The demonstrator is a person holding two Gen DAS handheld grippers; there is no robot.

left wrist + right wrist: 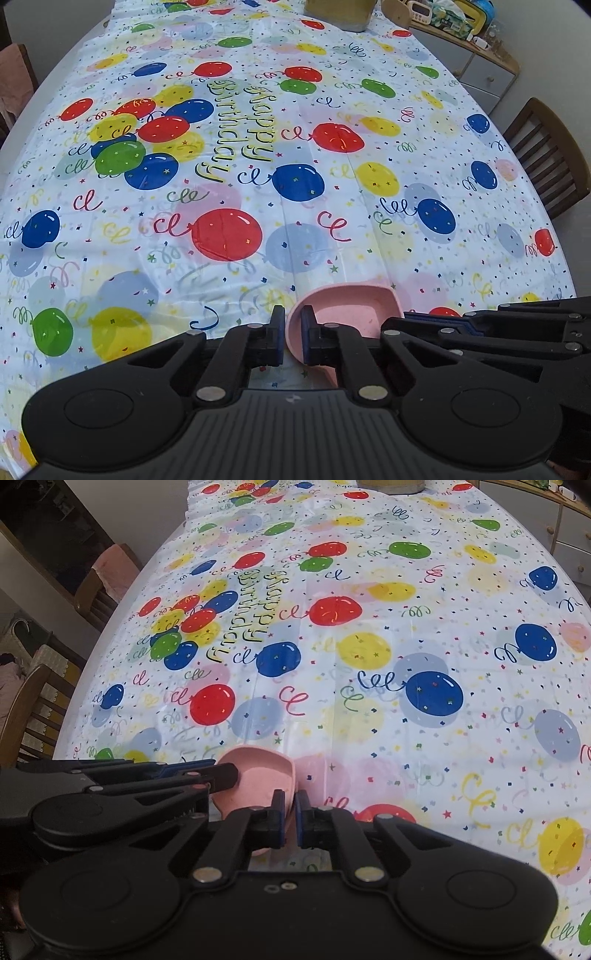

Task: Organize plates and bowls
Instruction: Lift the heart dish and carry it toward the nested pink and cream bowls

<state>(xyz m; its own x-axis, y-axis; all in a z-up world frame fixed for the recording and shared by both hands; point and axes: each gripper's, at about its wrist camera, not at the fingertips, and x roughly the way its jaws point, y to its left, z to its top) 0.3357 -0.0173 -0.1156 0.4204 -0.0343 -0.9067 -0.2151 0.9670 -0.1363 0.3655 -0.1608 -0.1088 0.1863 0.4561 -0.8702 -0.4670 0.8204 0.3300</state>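
Observation:
A shallow pink bowl (351,306) lies low on the balloon-print tablecloth (229,192), close to both cameras. My left gripper (293,325) is shut on its left rim, which shows pinched between the blue pads. From the right side of the left wrist view, my right gripper (410,319) reaches in to the bowl's other edge. In the right wrist view the same pink bowl (258,775) has its right rim clamped between the pads of my right gripper (290,806). My left gripper (225,771) comes in from the left onto the opposite rim.
A tan container (340,14) stands at the table's far end. One wooden chair (546,155) is by the right edge, and others (37,709) stand along the left. A grey cabinet (480,70) with clutter on top sits at the back right.

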